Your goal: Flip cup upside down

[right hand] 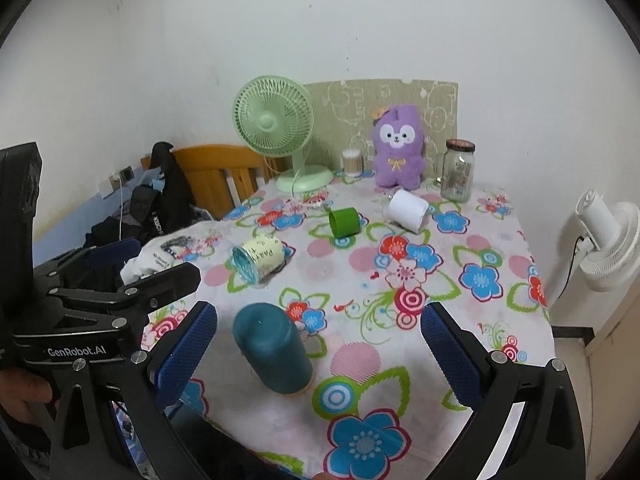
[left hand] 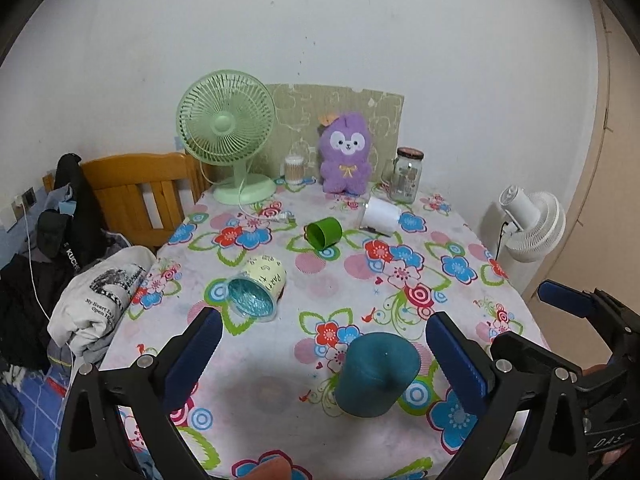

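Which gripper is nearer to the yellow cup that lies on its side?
Left. The left gripper is just in front of the yellow cup; the right gripper is further to its right.

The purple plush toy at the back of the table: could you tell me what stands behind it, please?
Behind the purple plush toy a patterned cardboard sheet leans against the white wall. The plush covers the sheet's lower middle, so that part is unseen.

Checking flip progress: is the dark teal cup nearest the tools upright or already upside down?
Upside down. The teal cup stands with its closed base on top and its rim on the tablecloth; both tools are open, not touching it.
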Motion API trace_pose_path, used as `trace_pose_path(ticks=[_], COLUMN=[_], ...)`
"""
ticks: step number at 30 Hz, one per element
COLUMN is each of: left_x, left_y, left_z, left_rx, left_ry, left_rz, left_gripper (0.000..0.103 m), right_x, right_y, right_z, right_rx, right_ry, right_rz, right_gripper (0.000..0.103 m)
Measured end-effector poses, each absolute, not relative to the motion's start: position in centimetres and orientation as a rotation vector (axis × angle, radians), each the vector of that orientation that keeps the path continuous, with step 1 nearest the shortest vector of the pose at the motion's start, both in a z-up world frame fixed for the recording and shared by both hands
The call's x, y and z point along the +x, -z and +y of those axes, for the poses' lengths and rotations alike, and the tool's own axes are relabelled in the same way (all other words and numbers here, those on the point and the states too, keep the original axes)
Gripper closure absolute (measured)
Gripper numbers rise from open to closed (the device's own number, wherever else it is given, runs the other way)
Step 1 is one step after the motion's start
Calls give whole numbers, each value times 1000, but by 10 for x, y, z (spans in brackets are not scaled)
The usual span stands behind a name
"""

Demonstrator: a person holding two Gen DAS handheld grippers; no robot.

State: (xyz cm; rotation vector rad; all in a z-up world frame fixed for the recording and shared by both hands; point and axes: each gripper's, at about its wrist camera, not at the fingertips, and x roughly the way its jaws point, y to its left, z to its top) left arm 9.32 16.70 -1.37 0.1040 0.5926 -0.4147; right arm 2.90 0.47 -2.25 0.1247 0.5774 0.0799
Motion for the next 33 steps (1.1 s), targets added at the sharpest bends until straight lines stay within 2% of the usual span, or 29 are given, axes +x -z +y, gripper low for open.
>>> trace_pose_path(ticks=[19, 33], left_x=[64, 65], left_y=[-26, -27], left_z=[195, 201], left_rx=[33, 18], left_ry=[401, 397], left_rz=[348, 352], left_gripper=[0, 0], right_x=[5, 9], right_y=[-23, -23], right_z=[20, 28], right_rx=[133, 103], right_ry=[-69, -67], right_rz=[389, 387], right_gripper=[0, 0])
